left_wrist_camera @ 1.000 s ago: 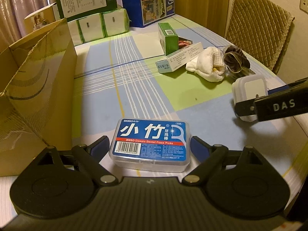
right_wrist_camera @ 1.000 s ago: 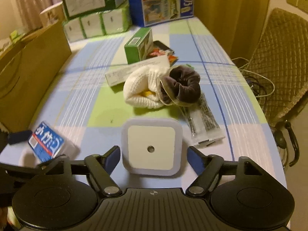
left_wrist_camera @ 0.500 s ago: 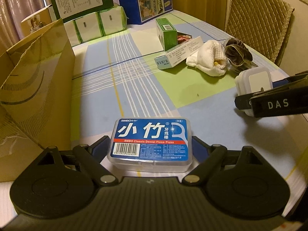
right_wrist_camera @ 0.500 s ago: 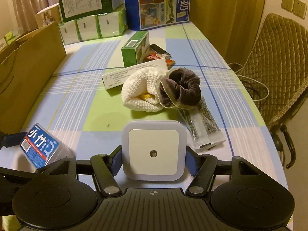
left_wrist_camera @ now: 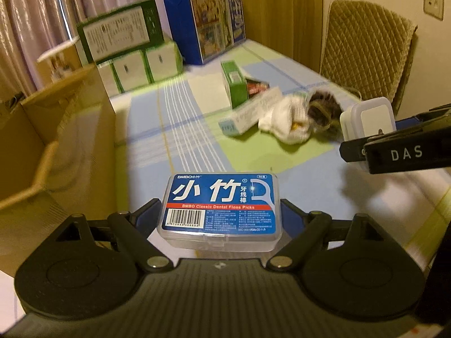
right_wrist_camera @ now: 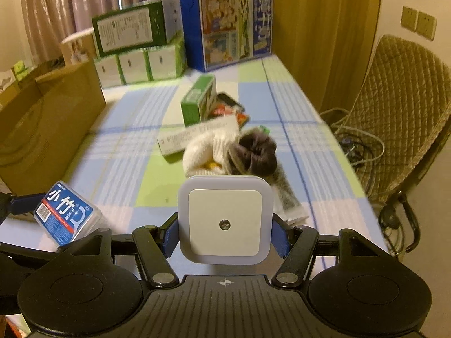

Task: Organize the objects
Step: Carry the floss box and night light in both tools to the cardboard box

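Checked blue-and-green tablecloth (right_wrist_camera: 118, 152) covers a table backed by stacked cartons and curtains. Left gripper (left_wrist_camera: 221, 214) is clamped on a clear box of dental floss picks (left_wrist_camera: 221, 208), apparently lifted off the cloth. Right gripper (right_wrist_camera: 225, 233) grips a square white night light (right_wrist_camera: 224, 219) by its sides. Behind lie a white knitted sock (right_wrist_camera: 207, 148) touching a brown scrunchie (right_wrist_camera: 255, 152); the background is blurred.

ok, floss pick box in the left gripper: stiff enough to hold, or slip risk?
Probably stiff: the floss pick box is clear hard plastic and shows no bowing between the left gripper fingers. Likely light for its size. Its smooth sides may slip, so a firm squeeze seems wise.
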